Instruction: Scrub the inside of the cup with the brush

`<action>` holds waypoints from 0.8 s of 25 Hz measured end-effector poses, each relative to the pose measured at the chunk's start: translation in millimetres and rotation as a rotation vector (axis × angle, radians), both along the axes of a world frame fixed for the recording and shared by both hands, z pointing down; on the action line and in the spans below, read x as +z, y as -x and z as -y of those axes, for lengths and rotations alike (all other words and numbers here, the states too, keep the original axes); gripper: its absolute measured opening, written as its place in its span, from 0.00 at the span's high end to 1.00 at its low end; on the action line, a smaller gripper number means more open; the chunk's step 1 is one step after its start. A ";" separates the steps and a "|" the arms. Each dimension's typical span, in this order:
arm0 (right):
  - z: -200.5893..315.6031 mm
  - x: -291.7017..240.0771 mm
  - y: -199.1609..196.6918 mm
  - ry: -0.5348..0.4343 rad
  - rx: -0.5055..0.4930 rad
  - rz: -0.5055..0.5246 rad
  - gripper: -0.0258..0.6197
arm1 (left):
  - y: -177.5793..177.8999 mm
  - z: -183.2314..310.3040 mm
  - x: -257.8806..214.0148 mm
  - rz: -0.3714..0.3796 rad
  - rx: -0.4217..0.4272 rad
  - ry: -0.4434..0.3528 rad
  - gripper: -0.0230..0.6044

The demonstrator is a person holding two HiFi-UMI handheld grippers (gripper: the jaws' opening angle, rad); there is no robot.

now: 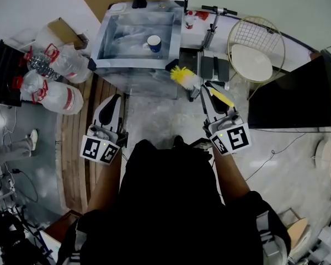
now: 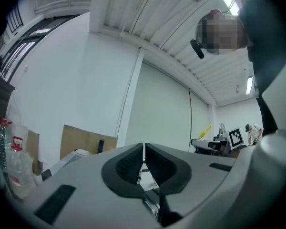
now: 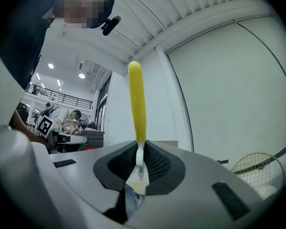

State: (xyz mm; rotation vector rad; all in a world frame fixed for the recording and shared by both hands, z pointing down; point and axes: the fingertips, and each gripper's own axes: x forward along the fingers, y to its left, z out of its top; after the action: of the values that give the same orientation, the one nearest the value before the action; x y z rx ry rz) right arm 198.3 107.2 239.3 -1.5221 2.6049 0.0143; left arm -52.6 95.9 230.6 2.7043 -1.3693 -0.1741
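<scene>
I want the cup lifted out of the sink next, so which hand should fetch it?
Left. The left claw is shut with nothing in it, so it is free to take the cup. The right claw is clamped on the brush.

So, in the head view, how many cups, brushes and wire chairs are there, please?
cup: 1
brush: 1
wire chair: 1
Total: 3

Blue cup upright in sink; yellow brush clamped in right gripper, bristles toward sink.
</scene>
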 end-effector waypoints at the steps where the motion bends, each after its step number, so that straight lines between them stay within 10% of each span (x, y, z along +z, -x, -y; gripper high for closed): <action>1: -9.0 -1.9 6.0 0.004 0.001 0.004 0.89 | 6.0 -8.6 -2.7 -0.008 0.003 0.001 0.91; 20: -216.7 13.1 166.6 0.073 0.092 -0.046 0.89 | 148.0 -193.0 20.6 0.011 0.147 0.033 0.91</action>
State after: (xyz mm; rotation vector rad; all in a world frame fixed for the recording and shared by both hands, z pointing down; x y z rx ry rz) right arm 31.7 323.9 252.4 -1.6841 2.5950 -0.0375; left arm -200.6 288.9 251.3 2.7687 -1.1589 -0.1231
